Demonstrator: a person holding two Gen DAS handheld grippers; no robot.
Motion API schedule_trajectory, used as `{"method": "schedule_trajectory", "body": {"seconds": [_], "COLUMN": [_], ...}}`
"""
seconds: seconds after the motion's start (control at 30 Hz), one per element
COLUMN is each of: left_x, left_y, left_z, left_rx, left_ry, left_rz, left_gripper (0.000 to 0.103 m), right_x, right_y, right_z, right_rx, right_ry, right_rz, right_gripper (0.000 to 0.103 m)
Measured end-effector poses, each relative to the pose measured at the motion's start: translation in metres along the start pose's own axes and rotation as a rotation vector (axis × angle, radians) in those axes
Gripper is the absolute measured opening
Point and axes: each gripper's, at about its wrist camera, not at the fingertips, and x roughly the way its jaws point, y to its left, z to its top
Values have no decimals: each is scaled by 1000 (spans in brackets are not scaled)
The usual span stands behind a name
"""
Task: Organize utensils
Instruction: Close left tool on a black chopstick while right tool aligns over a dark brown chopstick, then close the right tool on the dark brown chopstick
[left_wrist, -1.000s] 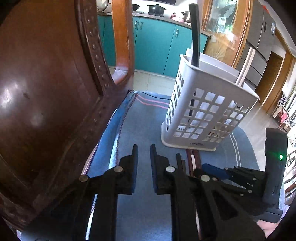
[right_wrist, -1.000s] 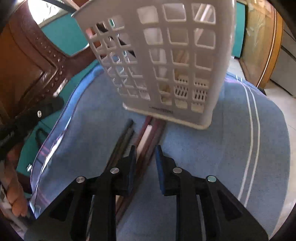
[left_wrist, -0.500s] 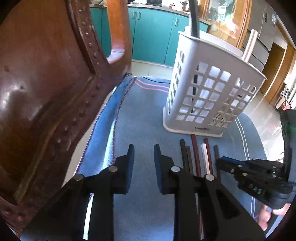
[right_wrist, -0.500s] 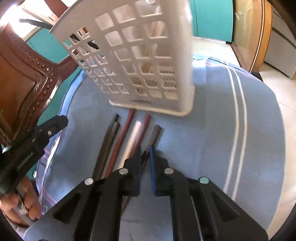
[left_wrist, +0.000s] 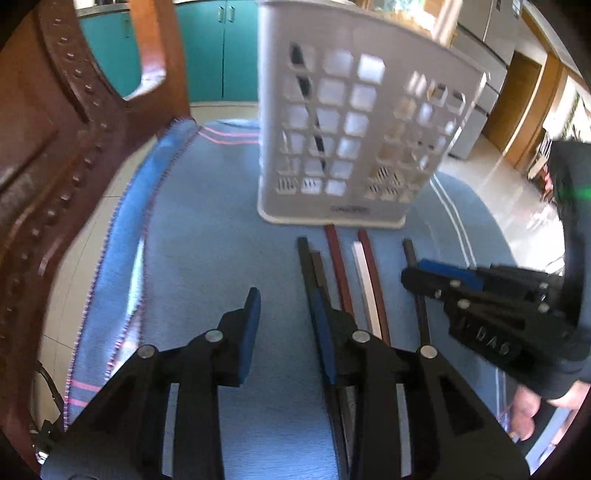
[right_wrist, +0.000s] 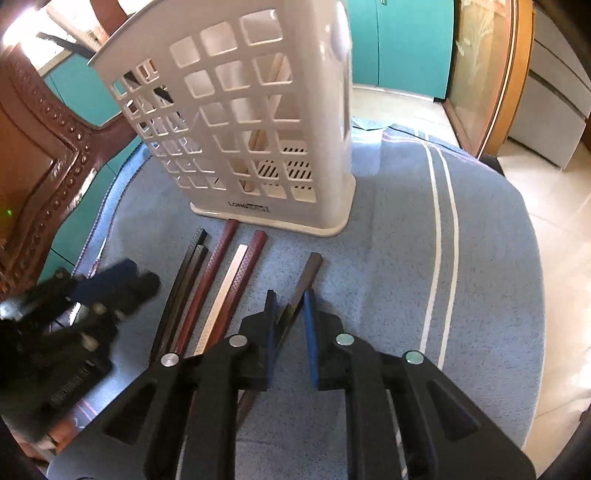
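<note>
Chair: a brown studded wooden chair is seen at the left edge of the cloth.
Cloth: a blue towel with white stripes is spread under everything.
Basket: a white lattice utensil basket is stood upright at the far side of the towel; a dark utensil and a pale stick are seen inside through the holes.
Chopsticks: a row of chopsticks, black, dark red and white, is laid on the towel just in front of the basket.
Left gripper: jaws are opening, moderately apart, nothing between them; the black chopsticks are just beside its right finger.
Right gripper: jaws are opening, narrowly apart, with the brown chopstick between the pads; contact cannot be told.
</note>
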Motion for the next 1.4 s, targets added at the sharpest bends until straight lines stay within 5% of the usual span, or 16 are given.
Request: {"method": "schedule_trajectory", "body": {"seconds": [0.27, 0.47, 0.6, 1.07, 1.3, 1.4], "left_x": [7, 2, -2, -12, 2, 4], "left_y": [-10, -7, 1, 49, 54, 53], "left_z": [-7, -12, -15, -7, -6, -5], "left_rx": [27, 12, -12, -152, -163, -149], "left_ry": [20, 18, 17, 7, 37, 33], "left_rz": [56, 85, 77, -38, -30, 3], "left_gripper": [41, 11, 7, 7, 7, 12], "right_x": [1, 4, 4, -12, -11, -13], "right_y": [-1, 3, 6, 4, 4, 0], "right_z": [2, 3, 2, 8, 8, 8], "right_rx": [-6, -13, -28, -72, -70, -52], "right_ry": [-4, -10, -15, -26, -20, -27], "right_rz": [1, -2, -16, 17, 8, -9], "right_gripper": [20, 21, 21, 11, 12, 21]}}
